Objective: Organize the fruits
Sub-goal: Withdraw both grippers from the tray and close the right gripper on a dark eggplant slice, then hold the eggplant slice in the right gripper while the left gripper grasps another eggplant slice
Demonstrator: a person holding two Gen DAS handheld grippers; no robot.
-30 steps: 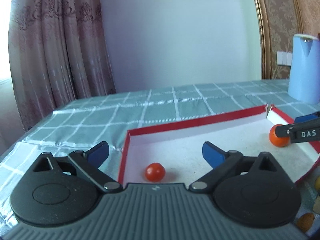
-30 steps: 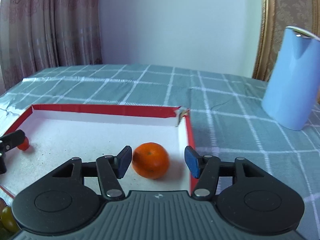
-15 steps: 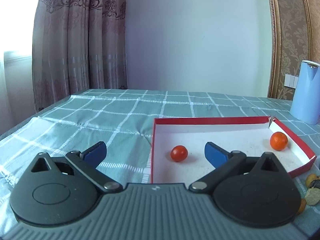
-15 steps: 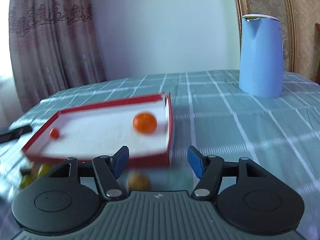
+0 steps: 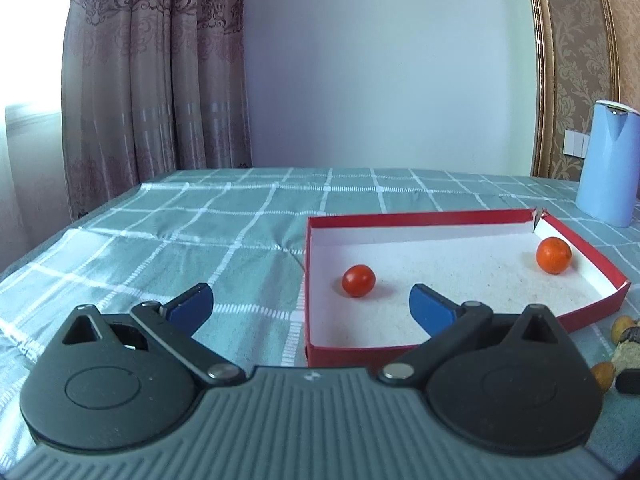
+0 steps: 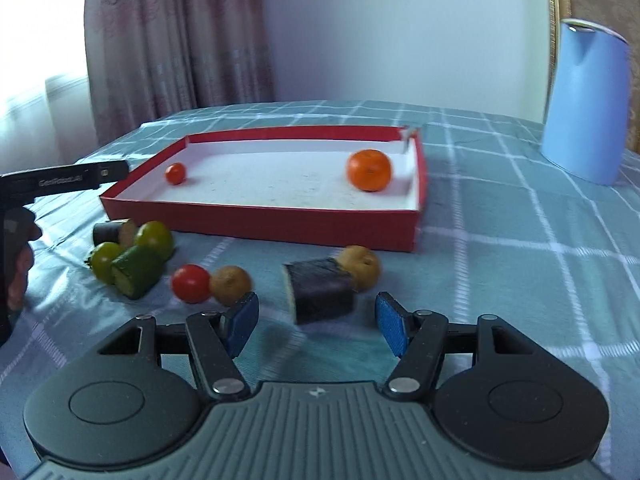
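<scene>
Both claws gape empty: the right claw [image 6: 316,330] over loose produce, the left claw [image 5: 310,306] at the tray's near left corner.

The worktop [image 6: 520,240], under a green checked cloth, carries a blue jug [image 6: 586,100] at far right and a red tray [image 6: 264,222] with a white floor. In the tray, an orange [image 6: 369,170] sits near the far right corner and a small tomato [image 6: 175,173] towards the left end, well apart. In front of the tray lie a dark purple chunk [image 6: 322,292] just ahead of the right claw, a cucumber piece [image 6: 138,272], two green tomatoes [image 6: 154,238], a red tomato [image 6: 191,283] touching a brown fruit [image 6: 230,285], and another brown fruit [image 6: 360,266] behind the chunk.
</scene>
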